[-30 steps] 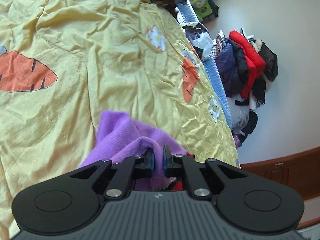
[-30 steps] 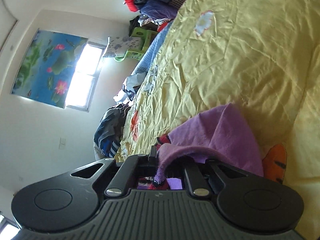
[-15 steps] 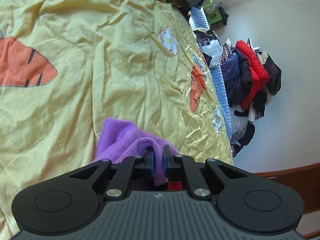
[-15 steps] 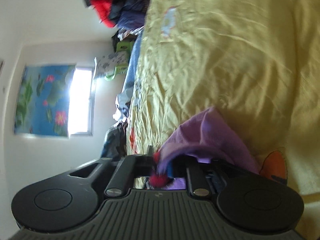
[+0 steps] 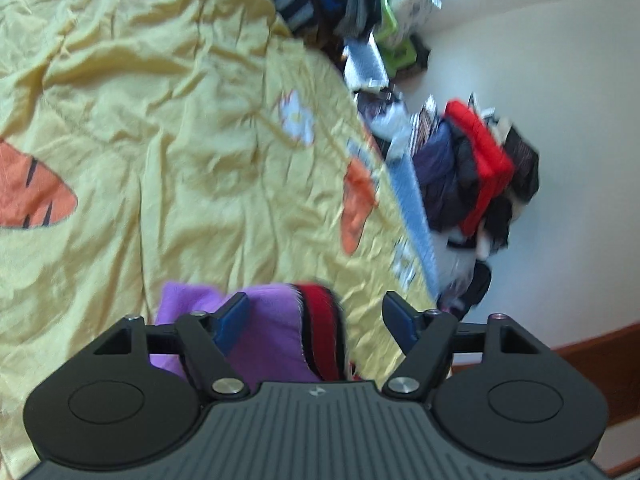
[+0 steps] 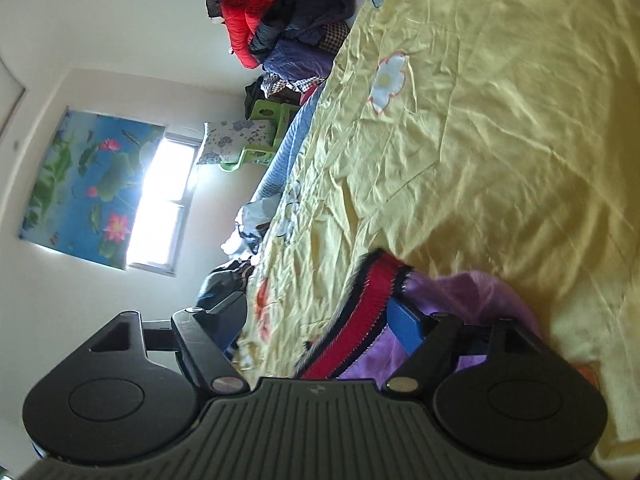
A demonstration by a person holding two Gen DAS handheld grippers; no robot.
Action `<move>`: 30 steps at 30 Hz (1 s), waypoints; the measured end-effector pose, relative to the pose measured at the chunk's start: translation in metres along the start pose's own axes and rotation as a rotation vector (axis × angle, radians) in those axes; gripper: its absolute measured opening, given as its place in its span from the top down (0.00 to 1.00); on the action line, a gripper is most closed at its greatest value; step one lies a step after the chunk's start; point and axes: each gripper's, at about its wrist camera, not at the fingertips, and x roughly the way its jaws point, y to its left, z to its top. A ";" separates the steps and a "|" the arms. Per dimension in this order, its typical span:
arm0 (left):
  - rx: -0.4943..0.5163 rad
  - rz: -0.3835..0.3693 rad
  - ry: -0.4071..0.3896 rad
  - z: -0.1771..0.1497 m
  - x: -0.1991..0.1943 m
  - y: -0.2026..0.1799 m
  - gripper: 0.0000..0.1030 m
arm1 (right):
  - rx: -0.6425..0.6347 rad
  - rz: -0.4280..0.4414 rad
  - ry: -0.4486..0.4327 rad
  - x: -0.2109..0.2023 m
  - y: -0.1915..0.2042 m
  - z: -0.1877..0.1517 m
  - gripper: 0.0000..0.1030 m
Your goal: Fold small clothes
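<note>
**Both grippers letting go of the purple garment on the bed**

Left gripper (image 5: 316, 316): fingers (image 5: 234, 318) spread wide and opening. The purple garment (image 5: 264, 344) lies between them, low in the view, on the yellow bedspread (image 5: 180, 140). The left pad sits against or just beside the purple fabric (contact hard to judge, frame is motion-blurred); the right pad stands clear of it, over bare bedspread. No pinch visible.

Right gripper (image 6: 316, 320): fingers (image 6: 404, 326) also spread and opening. The garment's red band with dark edging (image 6: 360, 320) runs diagonally through the gap. The right pad is just beside the band, with the purple body bunched behind it; the left pad is well apart, out past the bed's edge. The cloth rests on the bedspread, not clamped.

Garment state: crumpled heap, purple fleece-like body, red-and-dark striped band showing on top in both views.

Surroundings: bedspread wrinkled, printed with orange carrots (image 5: 32, 196) and white flowers (image 6: 390, 74). Pile of clothes (image 5: 476, 176) against the wall beyond the bed. Green stool (image 6: 262, 136), window (image 6: 164, 208) and lotus picture (image 6: 88, 180) in the right view.
</note>
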 end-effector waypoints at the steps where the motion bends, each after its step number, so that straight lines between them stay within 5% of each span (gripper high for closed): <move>1: 0.016 -0.001 -0.004 0.001 -0.001 -0.002 0.29 | -0.012 -0.008 -0.005 0.001 0.001 -0.001 0.25; 4: 0.135 0.054 -0.021 -0.004 -0.011 -0.015 0.29 | -0.055 -0.016 -0.024 -0.004 0.007 -0.003 0.25; 9: 0.494 0.186 -0.008 -0.046 -0.022 -0.044 0.29 | -0.221 0.048 0.028 -0.014 0.028 -0.022 0.17; 13: 0.686 0.250 0.039 -0.091 -0.010 -0.052 0.29 | -0.300 -0.089 0.138 0.007 0.033 -0.038 0.17; 16: 0.739 0.308 0.074 -0.109 0.004 -0.047 0.29 | -0.382 -0.212 0.079 0.009 0.039 -0.045 0.19; 21: 0.801 0.375 0.040 -0.123 0.006 -0.042 0.29 | -0.619 -0.285 0.026 -0.014 0.070 -0.075 0.14; 30: 0.892 0.406 -0.010 -0.155 -0.007 -0.044 0.19 | -0.867 -0.383 0.189 -0.029 0.086 -0.153 0.12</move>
